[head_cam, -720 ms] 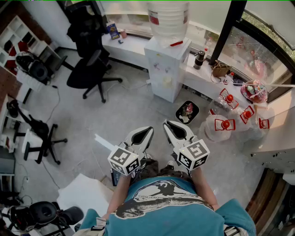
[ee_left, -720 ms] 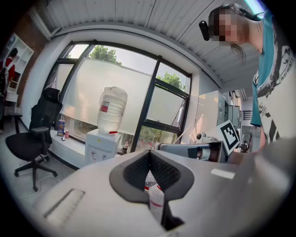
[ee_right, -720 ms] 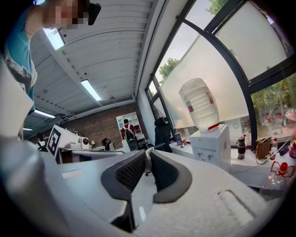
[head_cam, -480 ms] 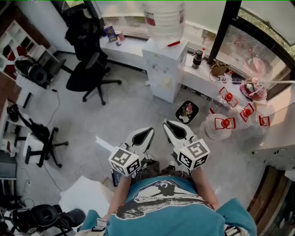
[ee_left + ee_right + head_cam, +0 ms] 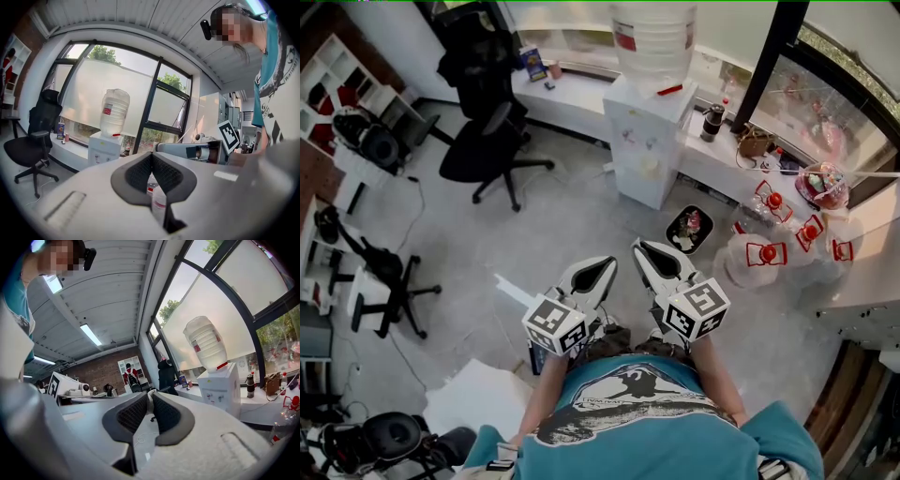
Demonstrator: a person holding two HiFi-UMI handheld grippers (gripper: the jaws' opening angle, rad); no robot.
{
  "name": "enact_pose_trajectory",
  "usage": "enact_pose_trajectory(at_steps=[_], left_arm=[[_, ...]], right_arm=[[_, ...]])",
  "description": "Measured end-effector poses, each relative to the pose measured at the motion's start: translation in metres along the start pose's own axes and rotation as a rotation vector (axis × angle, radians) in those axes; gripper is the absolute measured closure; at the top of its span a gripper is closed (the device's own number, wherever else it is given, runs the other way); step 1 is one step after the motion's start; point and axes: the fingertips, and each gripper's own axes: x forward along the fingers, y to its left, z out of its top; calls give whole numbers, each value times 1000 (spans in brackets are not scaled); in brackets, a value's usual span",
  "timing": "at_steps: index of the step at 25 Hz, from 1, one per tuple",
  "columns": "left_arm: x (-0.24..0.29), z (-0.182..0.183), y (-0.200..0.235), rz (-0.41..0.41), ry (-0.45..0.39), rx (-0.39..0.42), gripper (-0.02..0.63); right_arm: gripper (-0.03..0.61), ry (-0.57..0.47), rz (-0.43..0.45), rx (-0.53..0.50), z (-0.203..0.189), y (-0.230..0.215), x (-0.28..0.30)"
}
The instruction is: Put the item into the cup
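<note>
A white water dispenser [image 5: 647,141] stands against the long window ledge [image 5: 572,98]. Grey floor [image 5: 544,225] spreads before it, with a black office chair [image 5: 483,150] to its left and white shelves [image 5: 333,80] farther left.

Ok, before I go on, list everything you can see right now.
water dispenser: one, white, against the window ledge, clear bottle on top
office chairs: two, black, one left of the dispenser, one at the head view's left edge
water jugs: several, clear with red handles, floor at right
tray: one, black, floor between dispenser and jugs
flask: one, dark, ledge right of the dispenser
bag: one, brown, ledge beside the flask
left gripper: one, pale grey, held about level, jaws together, empty
right gripper: one, pale grey, beside it, jaws together, empty
</note>
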Motion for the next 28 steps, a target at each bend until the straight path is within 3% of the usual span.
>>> enact_pose_trajectory(at_steps=[10,20,28], left_arm=[[-38,-2,47,-23,14,35,601],[-46,-11,73,-43,-8,-27,601],[-33,-11,107,-7,-5,-68,601]], right_arm=[[538,19,-15,10,-15,25,56],[538,88,-52,10,-27,26,77],[538,126,-36,29,-28,6,108]])
